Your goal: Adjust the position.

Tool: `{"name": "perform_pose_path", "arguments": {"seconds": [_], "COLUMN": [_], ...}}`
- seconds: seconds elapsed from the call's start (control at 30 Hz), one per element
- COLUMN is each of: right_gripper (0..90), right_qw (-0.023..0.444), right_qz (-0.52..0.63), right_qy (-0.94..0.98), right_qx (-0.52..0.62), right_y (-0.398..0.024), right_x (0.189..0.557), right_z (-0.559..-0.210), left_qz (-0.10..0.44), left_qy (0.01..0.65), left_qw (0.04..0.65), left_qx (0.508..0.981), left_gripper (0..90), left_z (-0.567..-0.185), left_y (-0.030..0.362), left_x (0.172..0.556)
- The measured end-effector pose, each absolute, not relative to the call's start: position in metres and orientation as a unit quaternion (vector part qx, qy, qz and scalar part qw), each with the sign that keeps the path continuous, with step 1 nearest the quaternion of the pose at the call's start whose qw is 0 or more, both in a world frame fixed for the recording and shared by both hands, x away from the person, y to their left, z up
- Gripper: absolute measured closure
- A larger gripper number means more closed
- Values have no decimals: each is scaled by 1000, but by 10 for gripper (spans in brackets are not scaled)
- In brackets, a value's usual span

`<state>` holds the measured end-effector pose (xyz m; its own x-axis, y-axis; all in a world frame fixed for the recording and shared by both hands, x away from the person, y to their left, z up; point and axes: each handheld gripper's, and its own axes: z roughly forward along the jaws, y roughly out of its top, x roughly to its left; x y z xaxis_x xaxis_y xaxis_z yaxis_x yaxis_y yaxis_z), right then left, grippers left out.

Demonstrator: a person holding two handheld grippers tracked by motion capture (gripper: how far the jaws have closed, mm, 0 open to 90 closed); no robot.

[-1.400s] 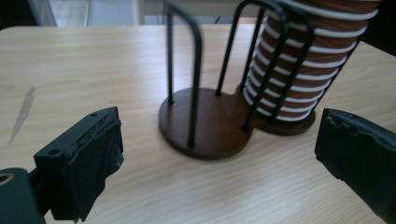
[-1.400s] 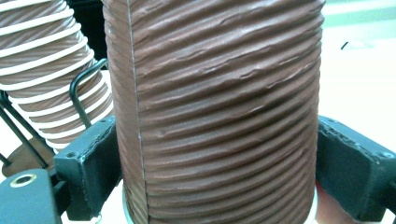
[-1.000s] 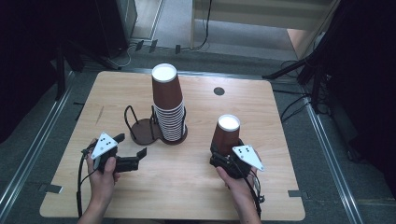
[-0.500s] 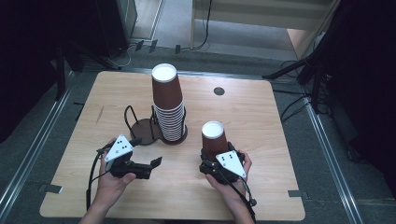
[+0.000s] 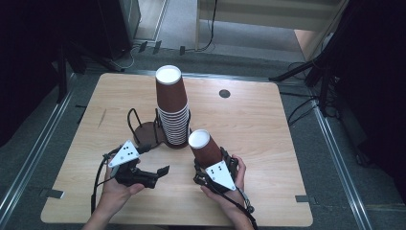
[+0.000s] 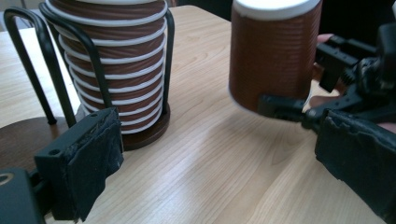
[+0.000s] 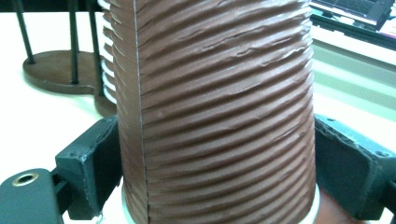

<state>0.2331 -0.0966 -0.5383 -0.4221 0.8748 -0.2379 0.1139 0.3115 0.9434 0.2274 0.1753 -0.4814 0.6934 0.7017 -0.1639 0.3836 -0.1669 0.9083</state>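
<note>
An upside-down brown ribbed paper cup leans left, held just above the wooden table. My right gripper is shut on its lower sides; the jaws have just been closing on it. In the right gripper view the cup stands between the pads, which press its wall. A tall stack of the same cups stands in a black wire holder just behind. My left gripper rests near the front left, open with nothing in it. Its view shows the held cup and the stack.
The holder's second round base with its wire hoop stands left of the stack. A dark round hole sits in the table's far right part. Cables and stand legs lie on the floor beyond the table.
My right gripper has carried the cup left, nearer and lower, and the cup now leans left. My left gripper has shifted a little to the right.
</note>
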Motion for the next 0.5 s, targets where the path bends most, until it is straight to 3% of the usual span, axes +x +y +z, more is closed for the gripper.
{"name": "perform_pose_path", "arguments": {"seconds": [0.5], "right_gripper": [99], "right_qw": [409], "right_qz": [462], "right_qy": [730], "right_qx": [295], "right_y": [-76], "right_x": [222], "right_z": [-550], "left_qz": [127], "left_qy": [354], "left_qw": [539], "left_qx": [754], "left_gripper": [61], "left_z": [-481], "left_y": [169], "left_x": [227]}}
